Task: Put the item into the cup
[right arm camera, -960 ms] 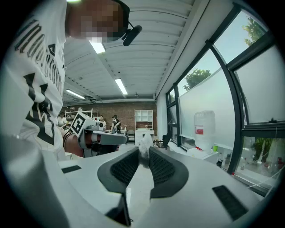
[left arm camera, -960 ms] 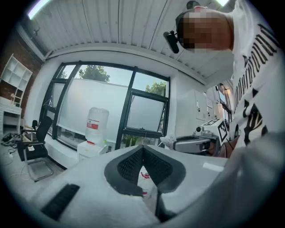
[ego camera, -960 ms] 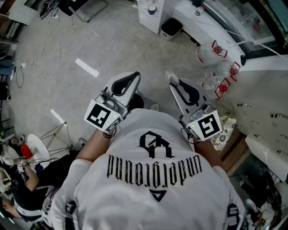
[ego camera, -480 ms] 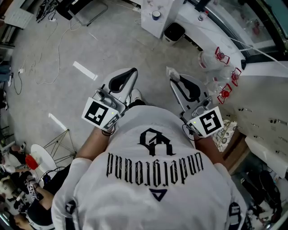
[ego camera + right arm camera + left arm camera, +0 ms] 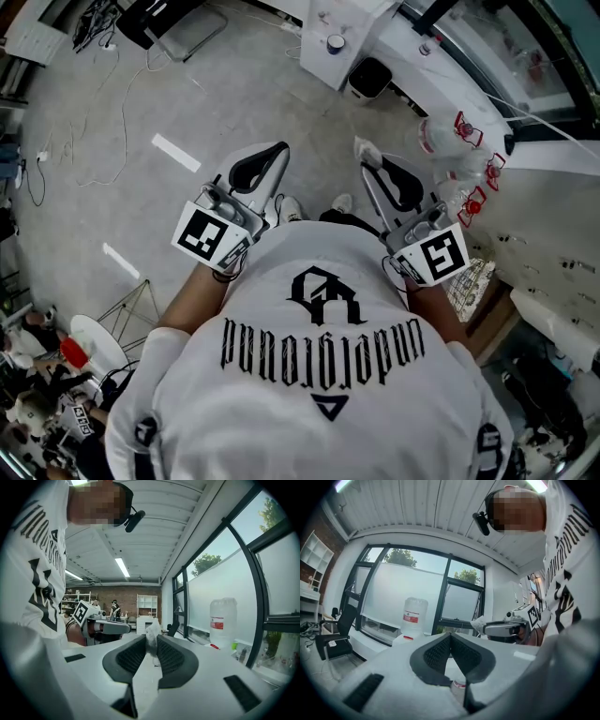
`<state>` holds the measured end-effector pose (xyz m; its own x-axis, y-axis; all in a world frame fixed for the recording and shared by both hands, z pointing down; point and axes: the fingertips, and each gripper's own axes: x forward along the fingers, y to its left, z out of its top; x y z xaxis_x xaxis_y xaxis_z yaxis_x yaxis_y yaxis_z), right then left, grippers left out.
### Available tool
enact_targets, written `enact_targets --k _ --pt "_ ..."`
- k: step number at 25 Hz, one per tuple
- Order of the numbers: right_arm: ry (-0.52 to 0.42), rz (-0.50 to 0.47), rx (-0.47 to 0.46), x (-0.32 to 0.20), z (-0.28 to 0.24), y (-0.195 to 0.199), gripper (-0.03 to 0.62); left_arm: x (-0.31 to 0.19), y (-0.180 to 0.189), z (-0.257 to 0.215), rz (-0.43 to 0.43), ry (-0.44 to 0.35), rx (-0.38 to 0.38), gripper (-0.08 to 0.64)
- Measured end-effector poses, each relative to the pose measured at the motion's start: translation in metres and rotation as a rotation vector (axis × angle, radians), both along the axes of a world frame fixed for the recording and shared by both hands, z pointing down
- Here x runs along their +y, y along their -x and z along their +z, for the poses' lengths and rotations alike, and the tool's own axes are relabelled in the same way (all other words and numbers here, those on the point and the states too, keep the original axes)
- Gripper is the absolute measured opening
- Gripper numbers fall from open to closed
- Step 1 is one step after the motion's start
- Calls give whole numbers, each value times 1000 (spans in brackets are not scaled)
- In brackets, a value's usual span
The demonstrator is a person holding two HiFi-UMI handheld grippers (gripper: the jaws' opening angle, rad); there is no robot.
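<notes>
Since a second ago your head has swung. The white cabinet (image 5: 323,52) and the black bin (image 5: 370,80) beside it now sit further right in the head view, closer in frame to the water jug (image 5: 439,134). The toes of both your shoes (image 5: 291,208) show on the floor between the grippers, where only one showed before.

Your grip has not changed. The right gripper (image 5: 367,157) still pinches the white crumpled wad (image 5: 364,148) at its tips, left of the jug in frame. The left gripper (image 5: 279,152) stays on the far side of the right one from the jug, its jaws pressed together with nothing in them.

Only the head view shows the small round cup-like thing (image 5: 335,42) on top of the cabinet, well apart from the wad and beyond the jug. You cannot tell from here that it is the cup.

The right gripper view adds what the head view cannot. The wad is squeezed between both ribbed pads (image 5: 133,656) and pokes up above them, with the jug upright by the window to its right. The left gripper view shows that gripper's jaw tips meeting, the jug standing behind them to the left, and the other gripper with its wad off to the jug's right.
</notes>
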<state>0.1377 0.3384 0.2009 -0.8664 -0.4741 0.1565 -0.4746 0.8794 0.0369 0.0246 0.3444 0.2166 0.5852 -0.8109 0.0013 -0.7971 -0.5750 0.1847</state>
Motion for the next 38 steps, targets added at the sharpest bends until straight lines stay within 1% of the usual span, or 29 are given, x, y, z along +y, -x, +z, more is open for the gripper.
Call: enact_targets --k 4,7,10,15,20,26,31,34,38 --pt "-1 -6 -3 -19 3 4 77 -17 5 6 -7 16 -4 12" --pt "-2 -19 -9 -37 6 4 77 -32 2 6 -8 8 -18 12" --pt "0 -36 -6 -62 10 2 77 -55 -2 6 -19 8 -27 12" --pt "7 -86 -16 -111 12 4 77 -99 -4 6 -62 26 -34 12" --pt "15 -115 -27 -160 16 -7 78 -145 -17 9 -77 39 -52 12" --pt "30 -123 -57 -219 18 -31 77 -204 -43 5 -86 39 -64 12" --pt "23 -122 -60 -250 18 -48 78 -237 -61 6 -75 44 -62 12" --pt "28 -103 -63 -265 20 -54 78 -254 -65 5 -64 40 -63 12" --pt "23 -81 -55 -282 22 -54 78 -277 -60 6 -51 36 -59 12"
